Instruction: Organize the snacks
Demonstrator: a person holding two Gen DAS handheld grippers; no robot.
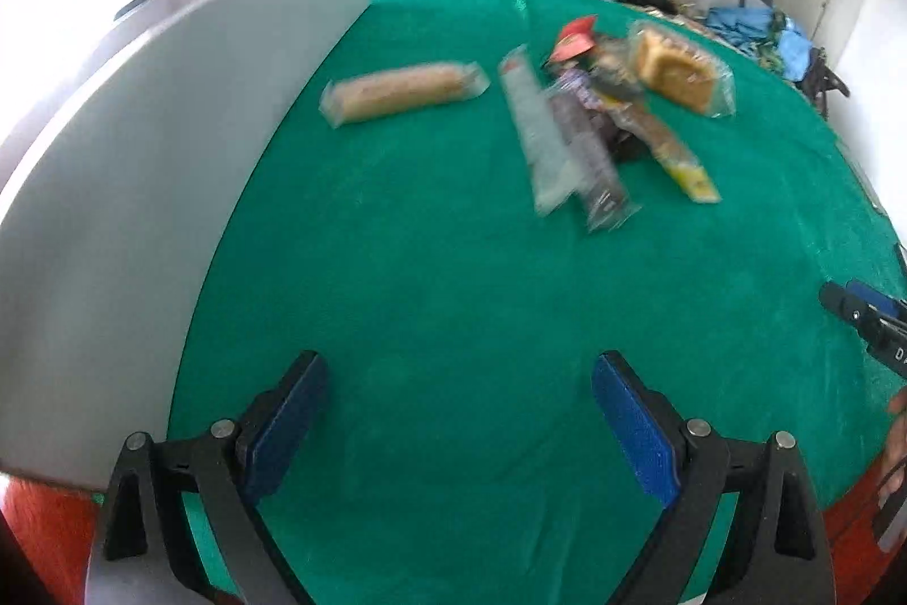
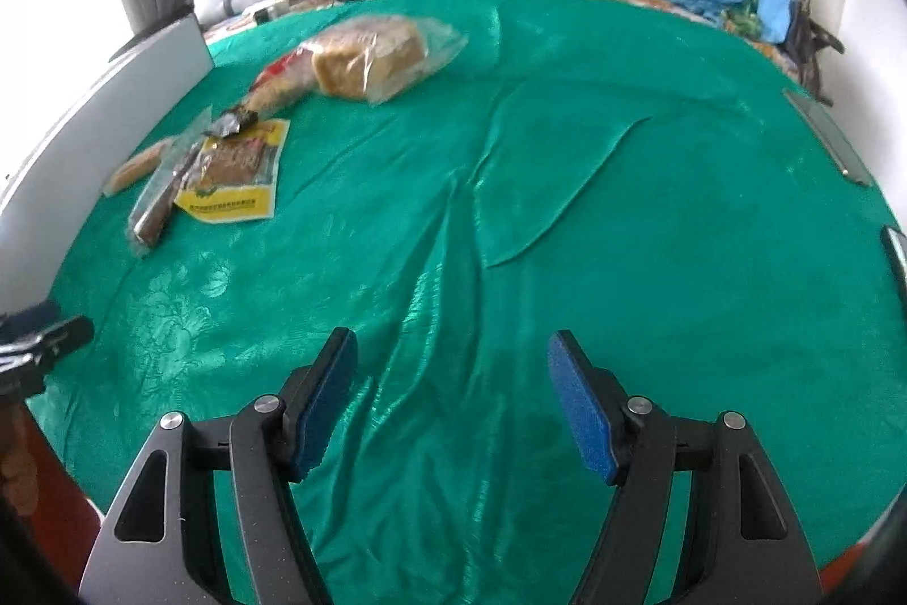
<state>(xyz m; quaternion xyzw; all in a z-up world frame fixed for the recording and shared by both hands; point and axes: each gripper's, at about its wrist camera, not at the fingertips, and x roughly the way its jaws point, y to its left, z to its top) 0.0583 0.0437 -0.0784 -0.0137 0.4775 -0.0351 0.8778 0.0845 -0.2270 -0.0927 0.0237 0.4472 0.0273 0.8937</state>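
On the green cloth (image 2: 567, 208), snacks (image 1: 595, 123) look light and crinkly; grab the wrapper middle. Both grippers (image 1: 456, 412) (image 2: 453, 395) are wide apart, empty.

daylight blowing out at 10 o'clock | snacks (image 1: 601, 117) smearing with motion blur | cloth (image 2: 510, 208) glaring | fisheye bending edges

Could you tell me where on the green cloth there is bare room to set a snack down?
The wide stretch of green cloth right of the bread bag, running to the right gripper, is bare though wrinkled. So is the cloth ahead of the left gripper. It is crowded at the snack pile and the long bar beside the grey panel.
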